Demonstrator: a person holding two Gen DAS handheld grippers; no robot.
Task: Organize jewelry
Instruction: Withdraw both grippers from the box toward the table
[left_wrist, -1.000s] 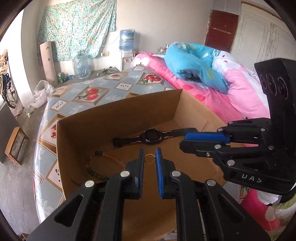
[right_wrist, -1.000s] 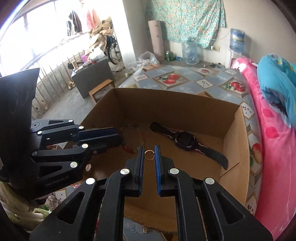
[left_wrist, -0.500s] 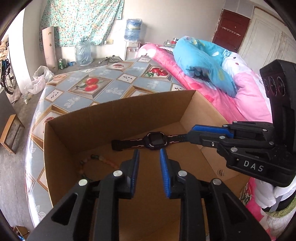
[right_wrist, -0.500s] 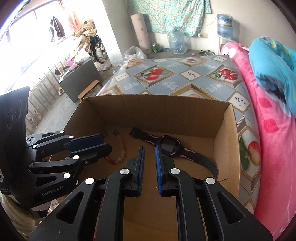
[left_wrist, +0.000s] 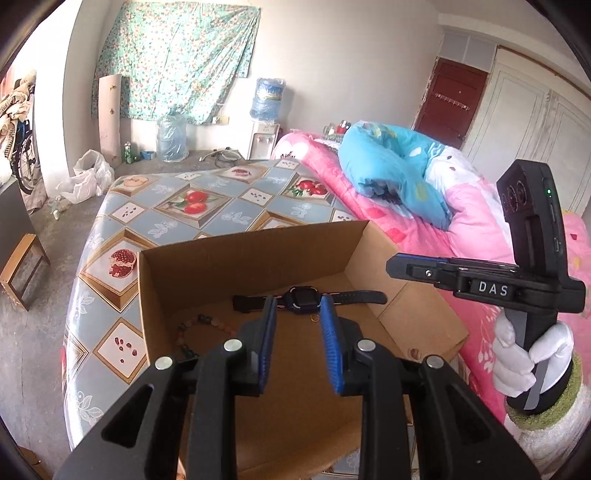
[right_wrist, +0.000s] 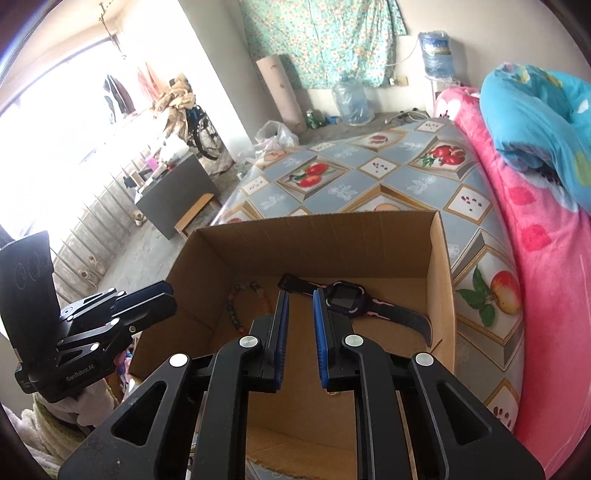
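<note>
Both tools, the left tool (left_wrist: 297, 314) and right tool (right_wrist: 300, 308), are empty and opening above the box (left_wrist: 236, 258); the ring (left_wrist: 314, 318) lies inside, so I think another piece comes next.

Box (left_wrist: 207, 280): plain brown corrugated cardboard, matt, raw cut edges. Watch (left_wrist: 301, 297) at 12 o'clock on box floor: dark plastic case, glossy face, matt rubbery strap. Bracelet (right_wrist: 236, 314) at 9 o'clock: polished beads, mixed stone-like colours, slight sheen. Small ring (left_wrist: 314, 318) beside watch: thin yellow metal, shiny. Left hand-held gripper (left_wrist: 297, 332): matt black plastic arms, ribbed blue rubbery pads, bright metal screw heads; same finish on right hand-held gripper (right_wrist: 299, 325). Table (left_wrist: 192, 206): glossy printed vinyl cover, fruit pattern, reflective. Bed quilt (left_wrist: 461, 221): soft pink cloth, matt. Gloved hand (left_wrist: 517, 354): white knit fabric.
</note>
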